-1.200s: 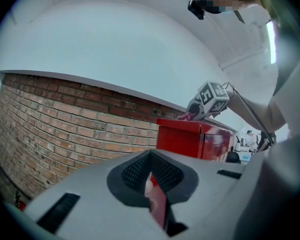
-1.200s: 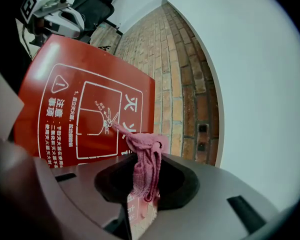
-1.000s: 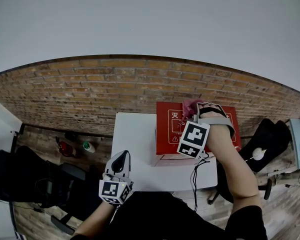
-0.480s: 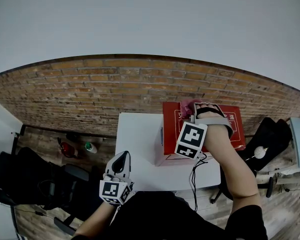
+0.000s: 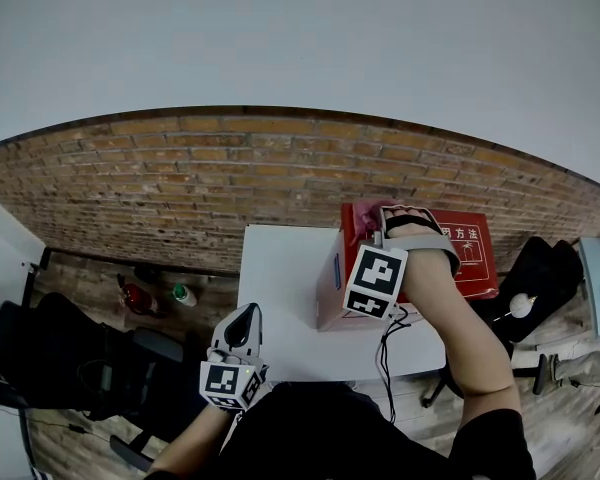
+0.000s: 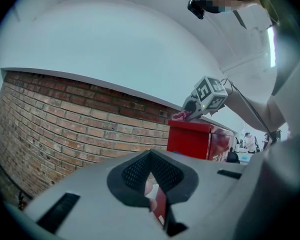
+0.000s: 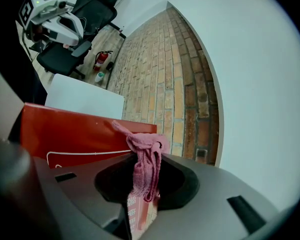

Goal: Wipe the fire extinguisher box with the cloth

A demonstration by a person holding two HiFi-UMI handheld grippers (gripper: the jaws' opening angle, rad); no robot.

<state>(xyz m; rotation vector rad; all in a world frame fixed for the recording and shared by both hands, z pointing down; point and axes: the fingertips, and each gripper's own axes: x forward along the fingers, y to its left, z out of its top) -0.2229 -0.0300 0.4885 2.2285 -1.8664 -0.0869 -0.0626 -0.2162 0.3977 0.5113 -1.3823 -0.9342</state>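
Note:
A red fire extinguisher box [image 5: 470, 258] stands on a white table [image 5: 280, 298] by a brick wall; it also shows in the left gripper view [image 6: 197, 140] and right gripper view [image 7: 75, 131]. My right gripper [image 5: 372, 220] is shut on a pink cloth [image 7: 146, 164] and presses it on the box's top near its far left corner; the cloth [image 5: 365, 218] pokes out past the jaws. My left gripper [image 5: 242, 320] hangs shut and empty near the table's front left edge, away from the box.
A real red fire extinguisher [image 5: 132, 296] and a green-capped bottle [image 5: 181, 294] sit on the floor left of the table. Black office chairs stand at left [image 5: 70, 363] and right [image 5: 540, 268]. A cable [image 5: 388, 343] trails over the table's front.
My right gripper has slid the cloth leftward across the box top toward its left corner. The left gripper has stayed put.

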